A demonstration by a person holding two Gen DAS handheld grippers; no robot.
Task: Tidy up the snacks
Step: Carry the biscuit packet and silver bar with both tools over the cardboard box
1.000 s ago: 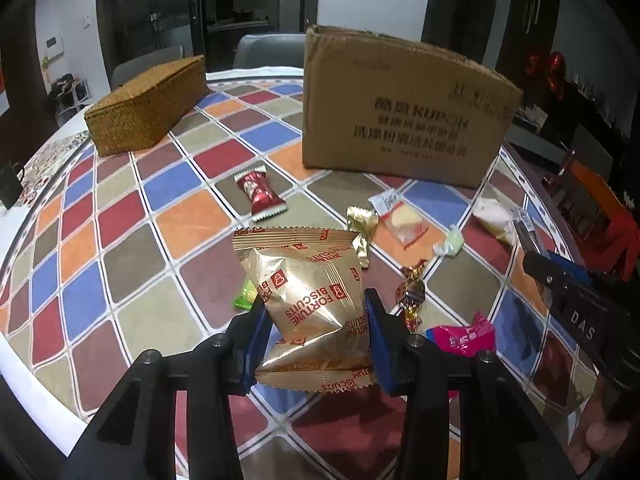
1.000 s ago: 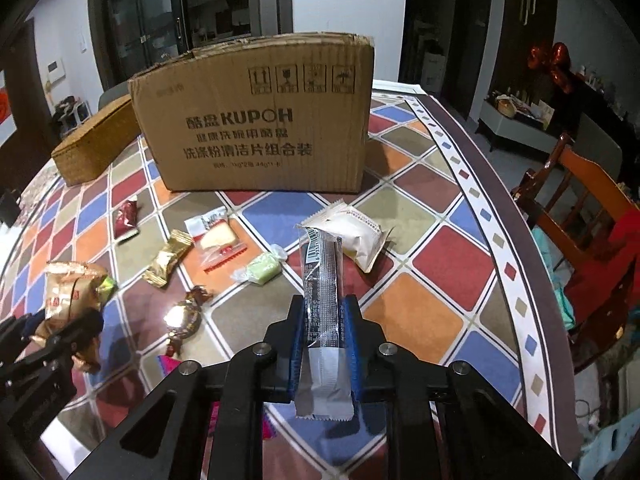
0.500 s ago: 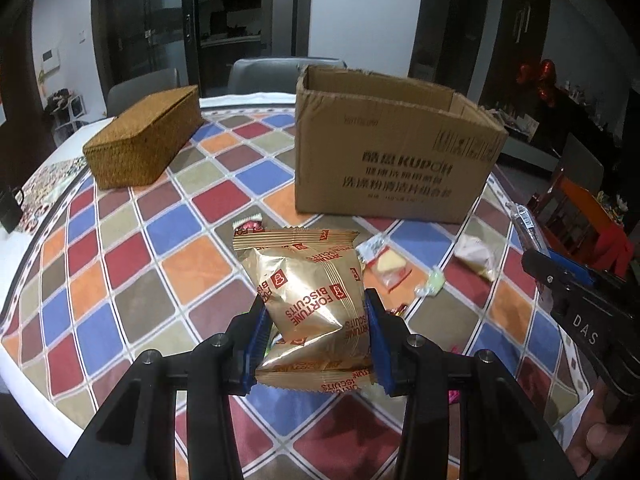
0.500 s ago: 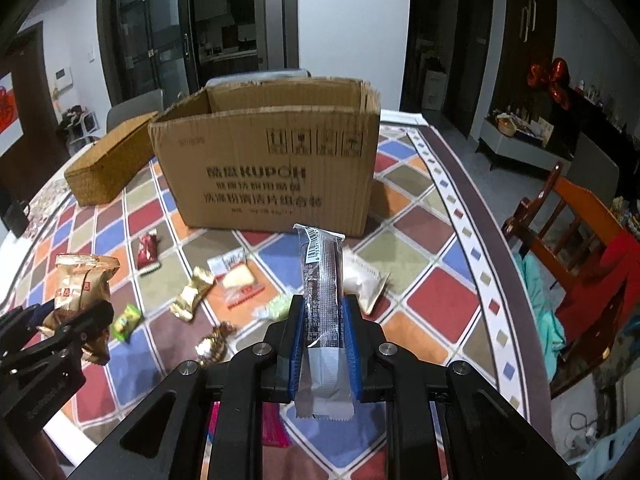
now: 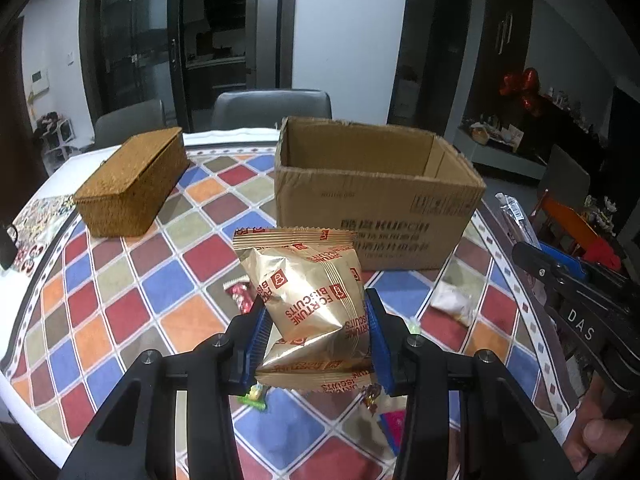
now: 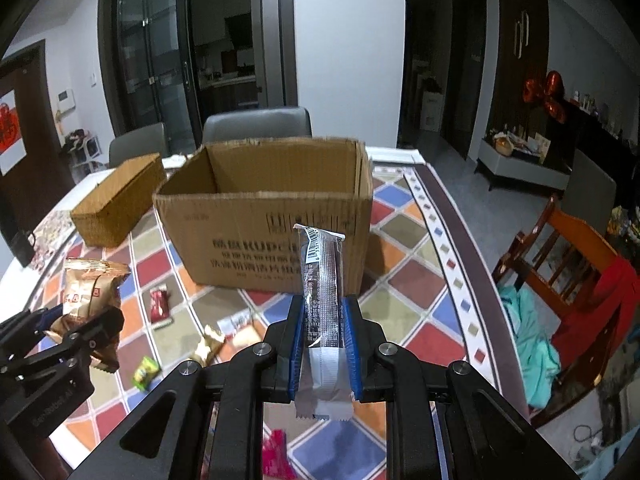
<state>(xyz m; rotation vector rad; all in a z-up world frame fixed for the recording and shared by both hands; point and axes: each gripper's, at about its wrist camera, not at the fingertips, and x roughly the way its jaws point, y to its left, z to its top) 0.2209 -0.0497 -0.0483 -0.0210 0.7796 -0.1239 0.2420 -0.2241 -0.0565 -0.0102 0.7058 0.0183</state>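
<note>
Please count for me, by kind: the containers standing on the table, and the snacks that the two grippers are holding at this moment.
Cardboard box: 1
Woven box: 1
Gold biscuit packet, in the left gripper: 1
Silver snack bar, in the right gripper: 1
Total: 4

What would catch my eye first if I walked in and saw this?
Probably the gold biscuit packet pinched in the left tool, and the slim dark snack bar standing upright in the right tool. Behind them an open cardboard box sits on a table with a bright diamond-patterned cloth, a woven basket to its left and small sweets scattered in front.
</note>
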